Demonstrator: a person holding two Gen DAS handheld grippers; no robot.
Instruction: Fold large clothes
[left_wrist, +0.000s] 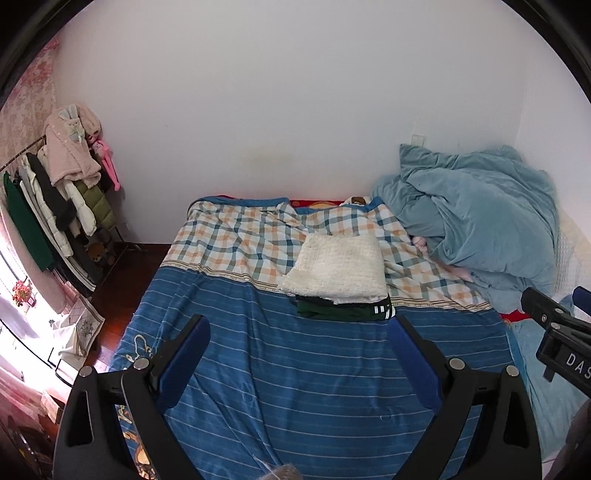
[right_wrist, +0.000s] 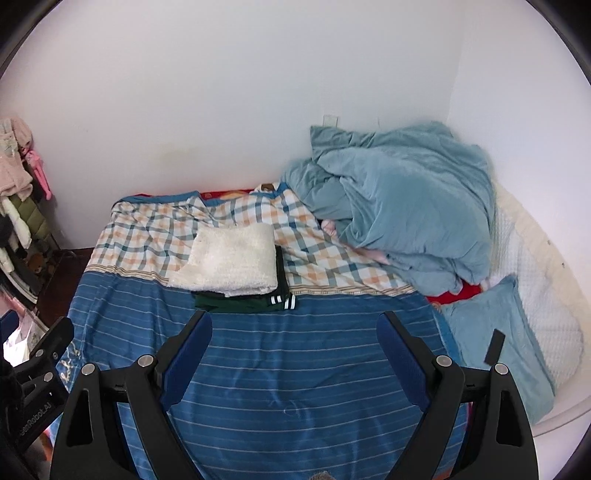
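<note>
A folded white fluffy garment (left_wrist: 338, 268) lies on top of a folded dark green garment with white stripes (left_wrist: 347, 309) in the middle of the bed. The same stack shows in the right wrist view, white piece (right_wrist: 231, 266) over green piece (right_wrist: 243, 301). My left gripper (left_wrist: 297, 328) is open and empty, held above the blue striped bedspread (left_wrist: 295, 387) short of the stack. My right gripper (right_wrist: 293, 325) is open and empty, also above the bedspread (right_wrist: 295, 387) near the stack. Each gripper shows at the edge of the other's view.
A rumpled light blue duvet (left_wrist: 476, 218) is heaped at the bed's far right. A blue pillow (right_wrist: 498, 339) and white padded cover (right_wrist: 535, 280) lie on the right. A clothes rack with coats (left_wrist: 62, 195) stands left of the bed. White walls close the back.
</note>
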